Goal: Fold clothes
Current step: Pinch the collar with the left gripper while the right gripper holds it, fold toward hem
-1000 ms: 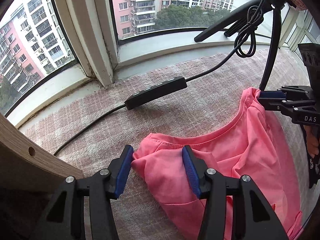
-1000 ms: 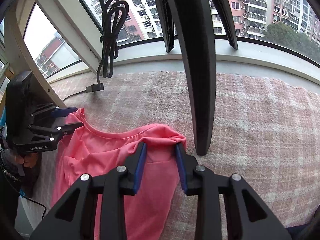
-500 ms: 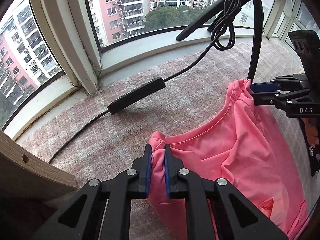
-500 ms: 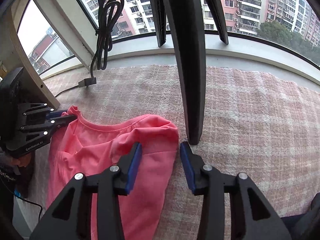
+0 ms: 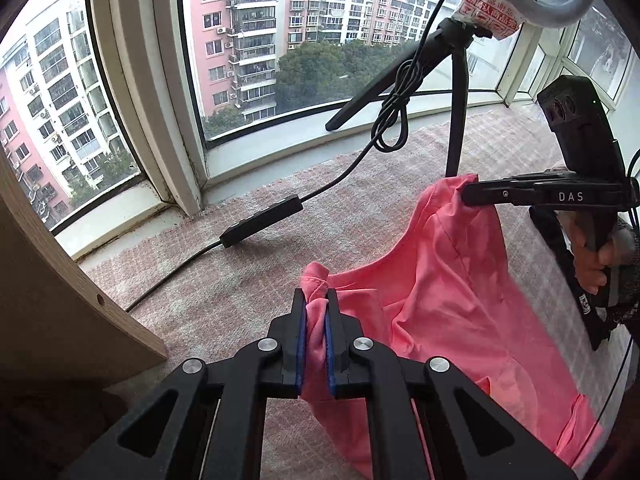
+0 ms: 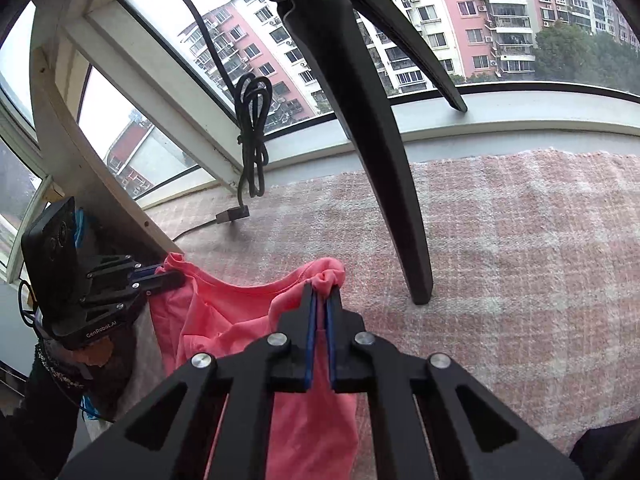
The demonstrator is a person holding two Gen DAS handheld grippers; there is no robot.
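So both sets of fingers are clamped on the pink shirt [image 5: 448, 300] right now: left gripper [image 5: 315, 336] has one bunched corner of the neckline end, right gripper [image 6: 321, 332] has the other. The shirt stretches between them and hangs down toward me, off the plaid blanket [image 6: 520, 248]. Neither hand is nearer, it's a shared hold. Beyond the right fingers a tripod leg [image 6: 384, 184] stands just beside the cloth, and further out the cable remote [image 5: 262, 220] lies on the left; open blanket sits to the right, I'd guess
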